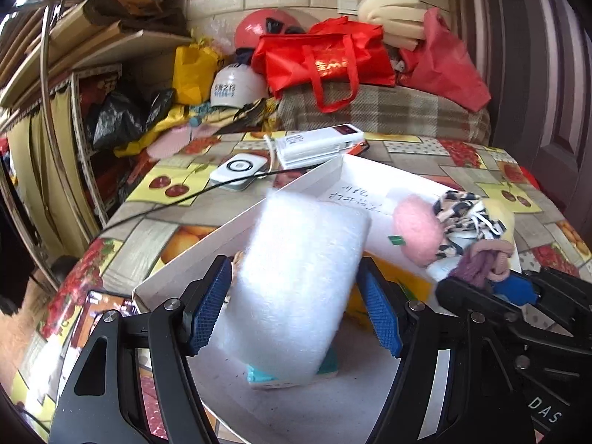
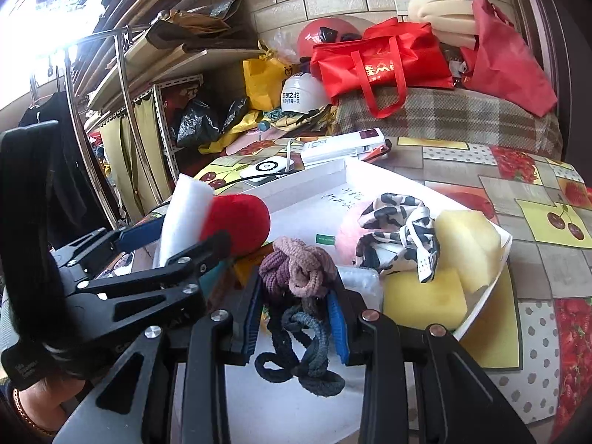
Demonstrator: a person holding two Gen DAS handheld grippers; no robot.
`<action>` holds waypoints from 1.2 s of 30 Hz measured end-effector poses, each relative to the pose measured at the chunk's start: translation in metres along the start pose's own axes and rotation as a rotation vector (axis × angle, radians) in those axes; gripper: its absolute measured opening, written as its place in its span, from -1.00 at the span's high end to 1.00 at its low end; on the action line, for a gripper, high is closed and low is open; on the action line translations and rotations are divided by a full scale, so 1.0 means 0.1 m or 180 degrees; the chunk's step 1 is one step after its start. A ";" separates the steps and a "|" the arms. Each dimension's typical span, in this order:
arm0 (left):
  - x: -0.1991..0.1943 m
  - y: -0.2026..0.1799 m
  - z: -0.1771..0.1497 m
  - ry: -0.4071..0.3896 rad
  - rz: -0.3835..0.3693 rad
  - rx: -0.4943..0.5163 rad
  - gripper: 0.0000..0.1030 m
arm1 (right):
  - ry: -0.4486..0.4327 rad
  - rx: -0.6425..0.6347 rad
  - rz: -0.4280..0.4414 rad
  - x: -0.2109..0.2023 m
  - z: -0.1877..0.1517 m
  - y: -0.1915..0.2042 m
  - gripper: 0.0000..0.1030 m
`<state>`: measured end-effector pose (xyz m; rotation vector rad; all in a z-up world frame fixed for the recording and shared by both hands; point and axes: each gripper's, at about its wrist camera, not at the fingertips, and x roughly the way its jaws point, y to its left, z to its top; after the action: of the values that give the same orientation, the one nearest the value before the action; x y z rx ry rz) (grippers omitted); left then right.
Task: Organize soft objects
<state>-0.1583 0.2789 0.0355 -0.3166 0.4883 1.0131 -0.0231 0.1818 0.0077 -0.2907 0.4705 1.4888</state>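
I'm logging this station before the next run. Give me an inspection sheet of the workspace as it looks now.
Surface: table under fruit-print cloth, bearing a white tray.
Job's things: white foam block, hair ties, pink puff, patterned cloth, yellow sponges, red plush ball.
Clutter: white boxes, round-marked device.
Grippers: left gripper clamps the foam; right gripper clamps hair ties.
Cables: black cable.
Surroundings: red bags, helmets, shelving.
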 end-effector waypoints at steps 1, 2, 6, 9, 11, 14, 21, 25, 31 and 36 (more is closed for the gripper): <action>0.00 0.03 0.00 0.0015 -0.0011 -0.0055 -0.38 | 0.0000 0.0005 -0.0011 -0.01 0.00 0.00 0.35; 0.01 0.05 0.00 0.0031 -0.0017 -0.0094 -0.38 | -0.0003 0.0009 -0.0027 -0.01 -0.01 0.00 0.35; 0.03 0.09 -0.01 0.0083 0.0035 -0.0177 -0.44 | -0.0002 0.0011 -0.0095 0.00 0.00 0.00 -0.20; -0.03 0.11 -0.01 0.0006 0.0158 -0.0231 -0.73 | -0.0012 -0.0003 -0.0124 0.00 0.01 0.01 -0.61; -0.06 0.11 -0.01 -0.0055 0.0175 -0.0247 -0.87 | -0.0058 0.0038 -0.0167 -0.03 0.01 -0.02 -0.61; -0.10 0.09 -0.01 -0.0120 0.0168 -0.0200 -1.00 | -0.0079 0.0135 -0.0164 -0.04 0.01 -0.08 -0.61; -0.15 0.07 -0.02 -0.0220 0.0217 -0.0146 -1.00 | -0.0162 0.0241 -0.0215 -0.08 0.01 -0.11 -0.61; -0.15 0.09 -0.03 -0.0197 0.0208 -0.0186 -1.00 | -0.0225 0.0222 -0.0253 -0.12 0.00 -0.09 -0.61; -0.19 0.10 -0.06 -0.0183 0.0195 -0.0233 -1.00 | -0.0266 0.0245 -0.0252 -0.17 -0.02 -0.10 -0.61; -0.24 0.04 -0.09 -0.0196 0.0177 -0.0202 -1.00 | -0.0294 0.0284 -0.0282 -0.24 -0.06 -0.12 -0.61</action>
<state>-0.1750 0.2589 0.0403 -0.3290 0.4118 1.0909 -0.0121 0.1570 0.0122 -0.1696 0.4433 1.3846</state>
